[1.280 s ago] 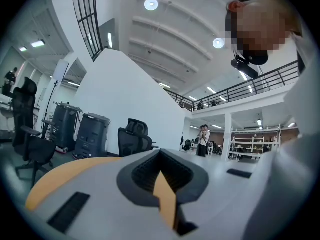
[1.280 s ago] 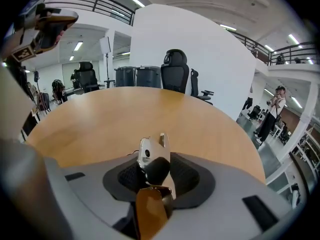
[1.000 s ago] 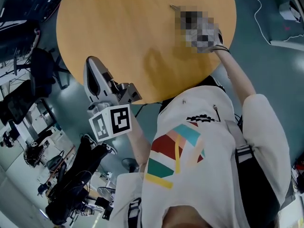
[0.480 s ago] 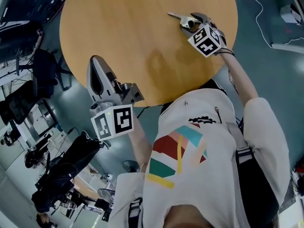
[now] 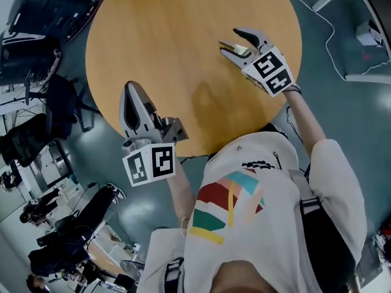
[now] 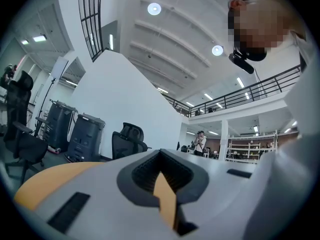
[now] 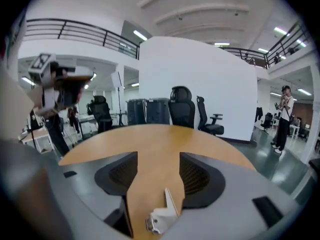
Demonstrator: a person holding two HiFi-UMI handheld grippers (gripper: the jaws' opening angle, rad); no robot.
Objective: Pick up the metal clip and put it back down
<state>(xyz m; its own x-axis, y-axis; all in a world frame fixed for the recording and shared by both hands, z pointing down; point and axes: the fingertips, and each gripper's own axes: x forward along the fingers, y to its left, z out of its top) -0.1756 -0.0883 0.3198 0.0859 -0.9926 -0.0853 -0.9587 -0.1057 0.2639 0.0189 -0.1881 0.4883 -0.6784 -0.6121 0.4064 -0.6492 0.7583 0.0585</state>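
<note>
The small silvery metal clip lies deep between the jaws of my right gripper, close against the right jaw's inner face. Those jaws stand wide apart and no pad presses on the clip. In the head view the right gripper is over the right part of the round wooden table, with the clip a pale spot between its fingers. I cannot tell whether the clip rests on the tabletop. My left gripper hangs at the table's near-left edge, jaws together and empty, also visible in its own view.
Black office chairs and dark bins stand beyond the table's far edge. A person stands far off at the right. A white cable runs over the floor right of the table. More chairs crowd the left side.
The right gripper's jaws have spread apart; the clip, earlier pinched with its end sticking out ahead, now sits loose between them. The left gripper has kept its place.
</note>
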